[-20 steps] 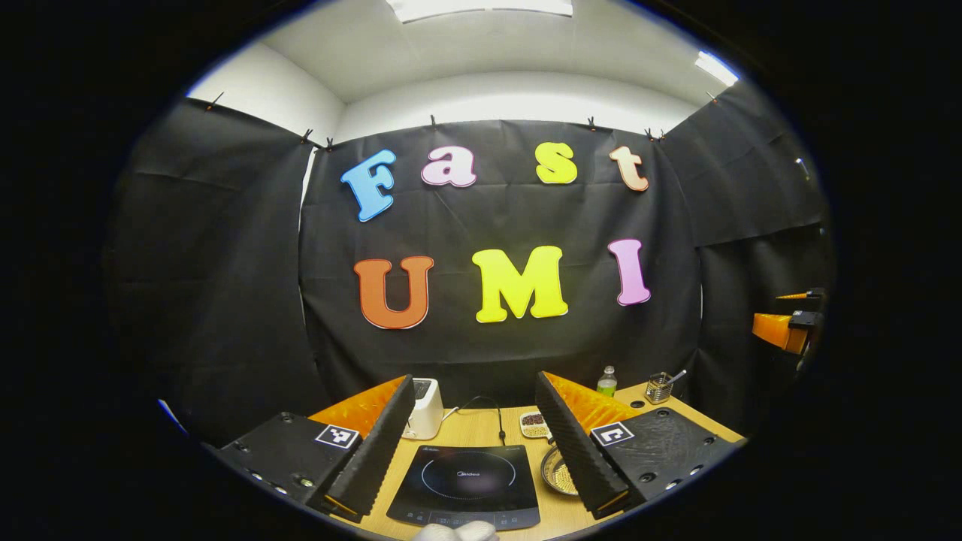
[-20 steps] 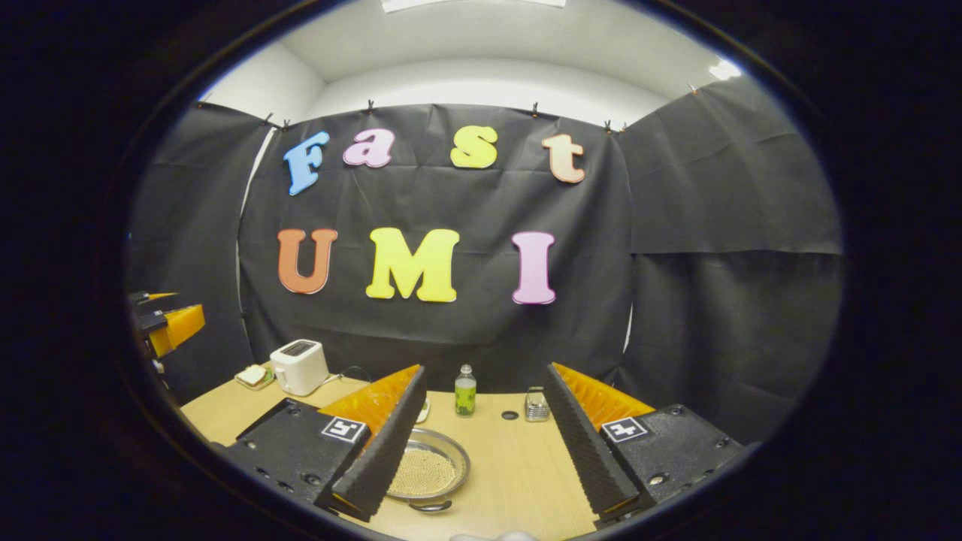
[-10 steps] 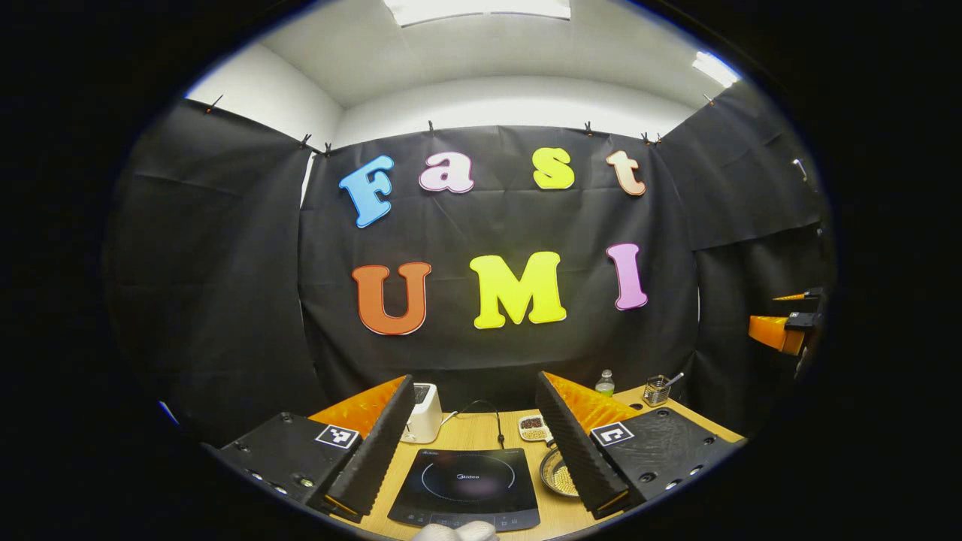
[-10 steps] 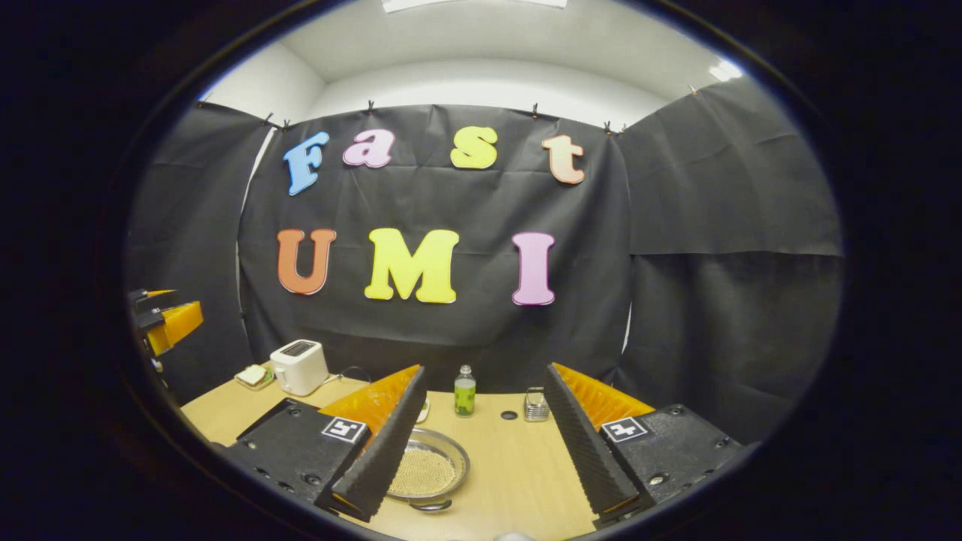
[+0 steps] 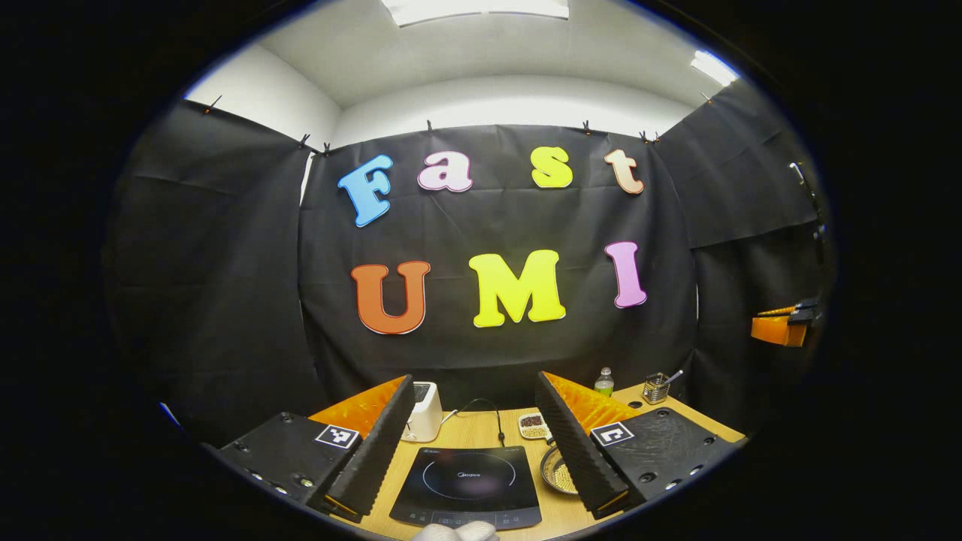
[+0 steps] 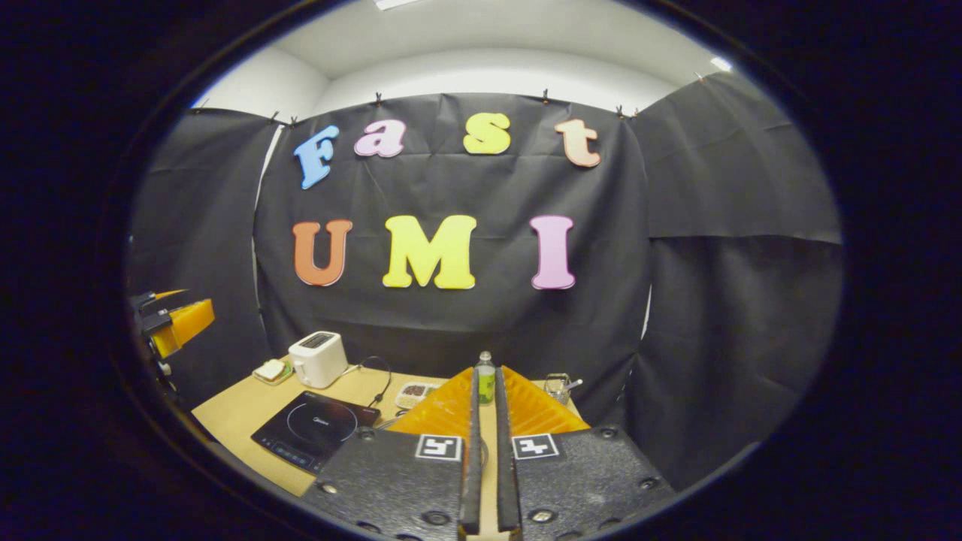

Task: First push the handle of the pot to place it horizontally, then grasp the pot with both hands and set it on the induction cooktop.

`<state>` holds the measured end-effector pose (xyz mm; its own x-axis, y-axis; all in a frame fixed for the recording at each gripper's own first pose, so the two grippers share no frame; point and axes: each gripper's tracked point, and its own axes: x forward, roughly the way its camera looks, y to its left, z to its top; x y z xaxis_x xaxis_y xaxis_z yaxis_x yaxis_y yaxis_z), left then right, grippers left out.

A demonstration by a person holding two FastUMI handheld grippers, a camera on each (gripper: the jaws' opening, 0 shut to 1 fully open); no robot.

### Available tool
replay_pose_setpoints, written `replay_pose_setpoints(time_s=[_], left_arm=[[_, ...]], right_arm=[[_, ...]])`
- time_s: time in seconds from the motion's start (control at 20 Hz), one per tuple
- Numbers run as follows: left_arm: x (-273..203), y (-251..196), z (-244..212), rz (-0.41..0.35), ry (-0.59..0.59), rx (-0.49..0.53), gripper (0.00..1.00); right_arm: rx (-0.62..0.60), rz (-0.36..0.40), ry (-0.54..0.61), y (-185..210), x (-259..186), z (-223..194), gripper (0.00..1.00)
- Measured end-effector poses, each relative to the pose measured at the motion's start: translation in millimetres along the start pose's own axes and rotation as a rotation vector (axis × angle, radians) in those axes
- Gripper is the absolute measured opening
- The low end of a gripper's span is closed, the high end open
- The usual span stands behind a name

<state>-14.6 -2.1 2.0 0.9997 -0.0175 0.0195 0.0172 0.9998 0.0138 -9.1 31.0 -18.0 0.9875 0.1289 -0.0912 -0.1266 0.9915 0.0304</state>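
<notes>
two fingers (image 5: 571, 451) spread | pot (image 5: 558, 472) beside right finger, untouched

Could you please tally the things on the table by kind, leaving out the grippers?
2 appliances: toaster, induction cooktop
1 pot
2 small dishes: one by the toaster, one behind the cooktop
1 bottle
1 wire holder
Total: 7

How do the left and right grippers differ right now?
The left gripper has its jaws spread wide, with the induction cooktop between them; the right gripper has its jaws nearly together, gripping nothing. The left gripper points at the cooktop; the right one points at the green bottle. Both have black ribbed pads, orange backing and square markers.
</notes>
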Motion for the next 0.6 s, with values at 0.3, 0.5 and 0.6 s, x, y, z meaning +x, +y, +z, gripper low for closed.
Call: replay_pose_setpoints(time_s=[0.3,0.5,0.6], left_arm=[[-6.3,-1.7,-1.1,-0.004,0.003,0.0,0.96],[-10.1,-0.6,-3.2,0.008,0.012,0.005,0.96],[-12.0,1.8,-4.4,0.021,0.019,0.011,0.96]], right_arm=[[0.006,0.037,0.186,2.0,12.5,-83.3,0.04],[-0.003,0.084,0.334,15.3,19.8,-162.5,0.04],[-0.007,0.124,0.403,29.5,23.1,-198.9,0.04]])
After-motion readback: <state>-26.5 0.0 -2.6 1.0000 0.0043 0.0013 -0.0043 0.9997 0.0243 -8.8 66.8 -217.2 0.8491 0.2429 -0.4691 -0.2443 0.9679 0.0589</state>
